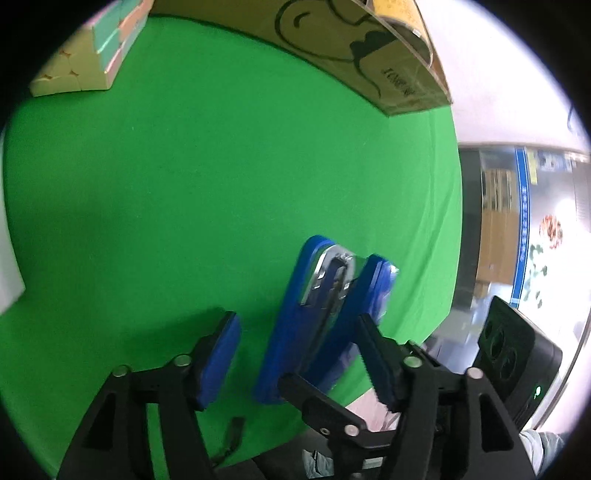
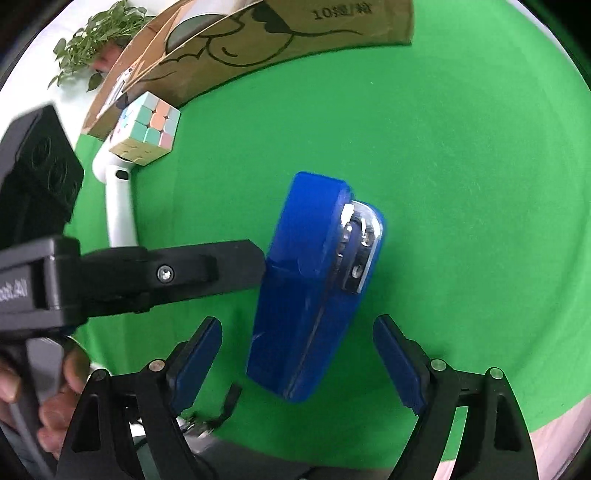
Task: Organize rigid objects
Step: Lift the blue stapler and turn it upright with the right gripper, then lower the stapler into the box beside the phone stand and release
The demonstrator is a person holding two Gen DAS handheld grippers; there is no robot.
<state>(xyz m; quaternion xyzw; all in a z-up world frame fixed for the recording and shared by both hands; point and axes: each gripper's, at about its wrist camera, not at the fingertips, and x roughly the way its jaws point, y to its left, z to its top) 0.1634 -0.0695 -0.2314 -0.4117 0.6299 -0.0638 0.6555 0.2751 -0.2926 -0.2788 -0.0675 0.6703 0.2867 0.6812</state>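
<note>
A: What is the stapler [image 2: 314,288] made of?
B: Smooth blue plastic with shiny metal inside.
A: And around it?
B: Matt green cloth [image 2: 461,184], a brown cardboard box [image 2: 332,33], a pastel plastic puzzle cube [image 2: 147,129].

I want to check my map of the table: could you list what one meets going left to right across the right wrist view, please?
Left gripper reaching in from the left, white handle, puzzle cube, blue stapler; the cardboard box spans the top, so it is left unordered.
</note>
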